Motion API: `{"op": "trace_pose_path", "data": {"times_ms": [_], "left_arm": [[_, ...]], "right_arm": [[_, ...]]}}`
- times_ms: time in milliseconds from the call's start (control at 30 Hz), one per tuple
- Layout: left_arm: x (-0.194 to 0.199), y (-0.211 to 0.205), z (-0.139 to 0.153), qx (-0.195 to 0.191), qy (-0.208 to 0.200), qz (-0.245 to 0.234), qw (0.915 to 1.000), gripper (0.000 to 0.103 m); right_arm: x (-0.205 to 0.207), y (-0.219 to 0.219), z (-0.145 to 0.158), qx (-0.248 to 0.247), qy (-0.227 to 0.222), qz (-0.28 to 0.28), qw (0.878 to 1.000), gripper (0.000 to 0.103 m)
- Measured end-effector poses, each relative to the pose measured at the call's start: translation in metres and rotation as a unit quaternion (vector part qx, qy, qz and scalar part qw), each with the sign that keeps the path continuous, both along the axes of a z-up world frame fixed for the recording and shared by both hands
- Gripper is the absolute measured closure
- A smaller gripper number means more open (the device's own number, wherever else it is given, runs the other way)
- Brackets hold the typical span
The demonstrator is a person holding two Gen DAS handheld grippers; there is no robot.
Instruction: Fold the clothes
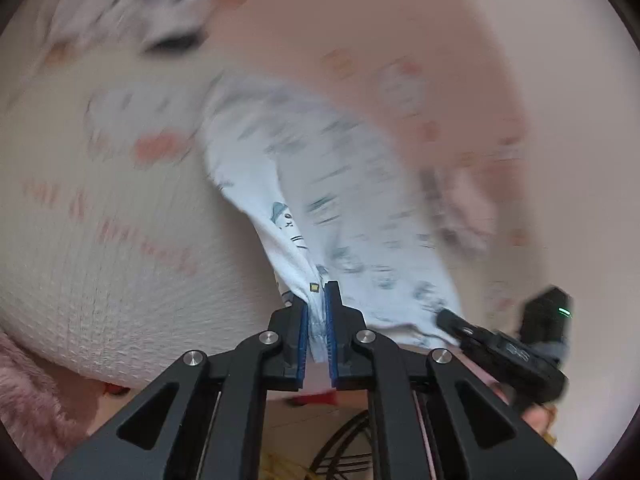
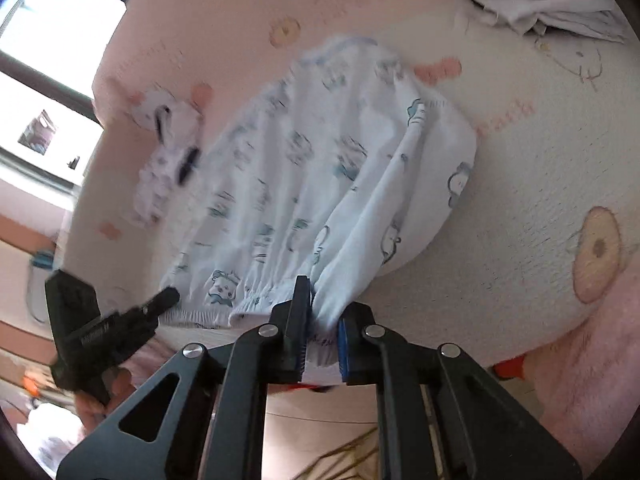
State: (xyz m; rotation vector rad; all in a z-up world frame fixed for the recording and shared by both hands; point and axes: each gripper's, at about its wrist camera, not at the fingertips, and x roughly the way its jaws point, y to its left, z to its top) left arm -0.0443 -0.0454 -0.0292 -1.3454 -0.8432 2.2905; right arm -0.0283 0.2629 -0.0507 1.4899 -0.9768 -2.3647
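Note:
A pale blue garment [image 1: 340, 200] printed with small cartoon figures hangs from its gathered elastic waistband over a bed sheet [image 1: 100, 280]. My left gripper [image 1: 318, 296] is shut on one end of the waistband, with cloth bunched between its blue pads. My right gripper [image 2: 326, 300] is shut on the waistband's other end, and the garment [image 2: 320, 168] trails away from it onto the sheet [image 2: 500, 240]. Each view also catches the other gripper at the waistband: the right one [image 1: 452, 320] and the left one [image 2: 168, 296]. The left wrist view is blurred.
A heap of pale clothes [image 2: 552, 0] lies at the far right of the bed. A small white garment with dark marks [image 2: 168, 152] lies left of the blue one. A fluffy pink blanket [image 2: 580, 380] hangs at the bed's near edge. A window [image 2: 52, 40] is at the left.

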Motion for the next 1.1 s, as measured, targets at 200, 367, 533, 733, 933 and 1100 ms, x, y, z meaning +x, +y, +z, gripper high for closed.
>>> {"op": "trace_pose_path", "data": {"times_ms": [200, 367, 533, 733, 933, 1100], "left_arm": [[0.002, -0.004, 0.082, 0.023, 0.084, -0.015, 0.9961, 0.095], [-0.068, 0.004, 0.039, -0.009, 0.01, -0.009, 0.9999, 0.095], [-0.137, 0.011, 0.15, -0.009, 0.122, -0.012, 0.9924, 0.095], [-0.134, 0.012, 0.294, -0.037, 0.273, -0.014, 0.9613, 0.095], [-0.105, 0.002, 0.197, -0.04, 0.183, -0.01, 0.9822, 0.095], [-0.078, -0.001, -0.031, -0.074, -0.077, 0.002, 0.9942, 0.095]], "right_arm": [[0.006, 0.016, 0.071, -0.085, 0.071, -0.005, 0.994, 0.092], [-0.039, 0.024, 0.035, -0.011, -0.003, -0.012, 1.0, 0.093], [-0.109, 0.052, 0.106, -0.024, 0.059, -0.052, 0.997, 0.093], [-0.11, 0.055, 0.289, 0.008, 0.287, -0.069, 0.955, 0.093], [-0.07, 0.044, 0.266, 0.09, 0.282, -0.05, 0.954, 0.093], [-0.049, 0.035, 0.065, 0.055, 0.053, -0.042, 0.996, 0.093]]}}
